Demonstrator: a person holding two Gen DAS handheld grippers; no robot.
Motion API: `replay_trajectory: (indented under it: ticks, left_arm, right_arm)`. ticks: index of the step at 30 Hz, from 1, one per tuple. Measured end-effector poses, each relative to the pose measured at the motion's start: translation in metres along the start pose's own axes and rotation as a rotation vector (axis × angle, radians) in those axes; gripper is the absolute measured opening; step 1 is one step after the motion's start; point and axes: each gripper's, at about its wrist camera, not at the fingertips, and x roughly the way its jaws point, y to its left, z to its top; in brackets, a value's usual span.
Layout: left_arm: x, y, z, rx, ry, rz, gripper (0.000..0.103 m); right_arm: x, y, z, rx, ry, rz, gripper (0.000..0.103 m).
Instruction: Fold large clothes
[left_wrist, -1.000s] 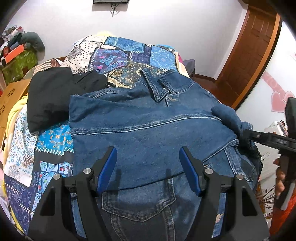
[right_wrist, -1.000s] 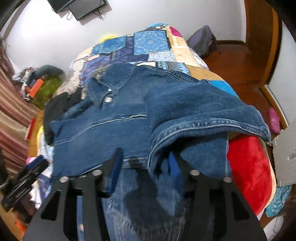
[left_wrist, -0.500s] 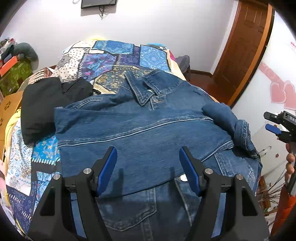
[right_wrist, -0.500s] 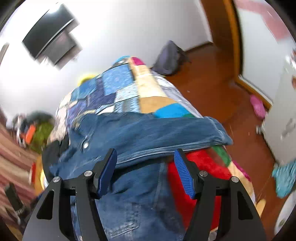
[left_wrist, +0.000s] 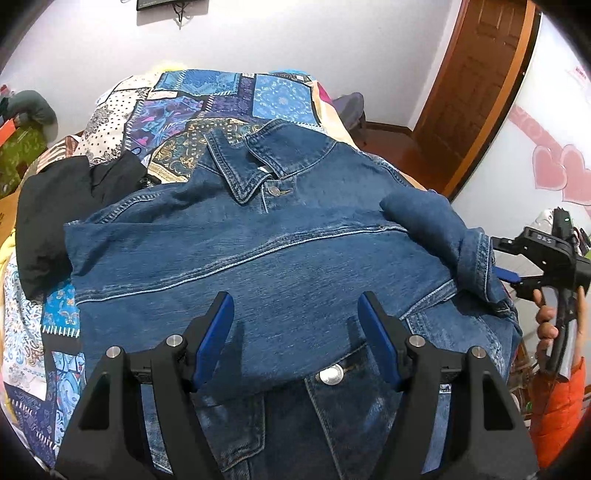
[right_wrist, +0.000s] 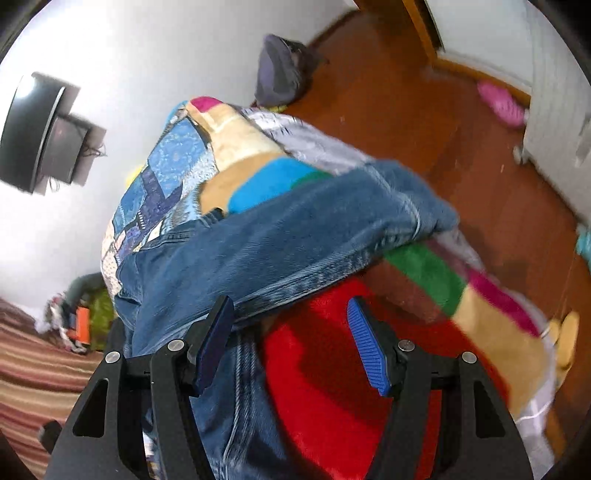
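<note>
R claw (right_wrist: 291, 343) half-open, empty, just widened; jacket sleeve (right_wrist: 332, 229) lies crosswise just ahead, nearer than L claw (left_wrist: 295, 332), also open w/ nothing held.

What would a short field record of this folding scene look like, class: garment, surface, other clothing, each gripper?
garment: denim jacket, spread front up, collar away from camera, one sleeve folded across
surface: patchwork quilt on a bed
other clothing: black garment beside the jacket
left gripper: open above the jacket
right gripper: open at the jacket's edge, holding nothing
</note>
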Motion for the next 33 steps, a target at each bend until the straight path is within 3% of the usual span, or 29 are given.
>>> replay_trajectory:
  ticks: [7, 8, 10, 12, 14, 16, 24, 33]
  left_arm:
    - [0.005, 0.005, -0.002, -0.020, 0.017, 0.000, 0.069]
    - [0.005, 0.007, -0.001, -0.021, 0.016, 0.000, 0.069]
    - [0.002, 0.010, -0.002, -0.026, 0.009, 0.000, 0.068]
    - [-0.001, 0.013, -0.001, -0.027, 0.000, 0.005, 0.068]
    - [-0.006, 0.017, -0.002, -0.028, -0.013, 0.011, 0.068]
    - [-0.011, 0.023, -0.004, -0.033, -0.024, 0.015, 0.068]
    - [-0.037, 0.046, -0.015, -0.057, -0.069, 0.018, 0.068]
    - [-0.074, 0.092, -0.032, -0.144, -0.143, 0.042, 0.068]
  right_arm:
    - [0.021, -0.020, 0.024, 0.112, -0.051, 0.021, 0.057]
    - [0.019, -0.019, 0.026, 0.115, -0.062, 0.007, 0.054]
    - [0.015, -0.012, 0.029, 0.097, -0.090, -0.041, 0.029]
    - [0.010, -0.003, 0.028, 0.076, -0.098, -0.044, 0.016]
    - [0.002, 0.009, 0.027, 0.038, -0.126, -0.059, 0.011]
    - [-0.011, 0.025, 0.024, -0.018, -0.163, -0.060, 0.008]
    - [-0.071, 0.124, -0.006, -0.275, -0.272, 0.079, 0.007]
    - [-0.074, 0.238, -0.067, -0.549, -0.211, 0.239, 0.006]
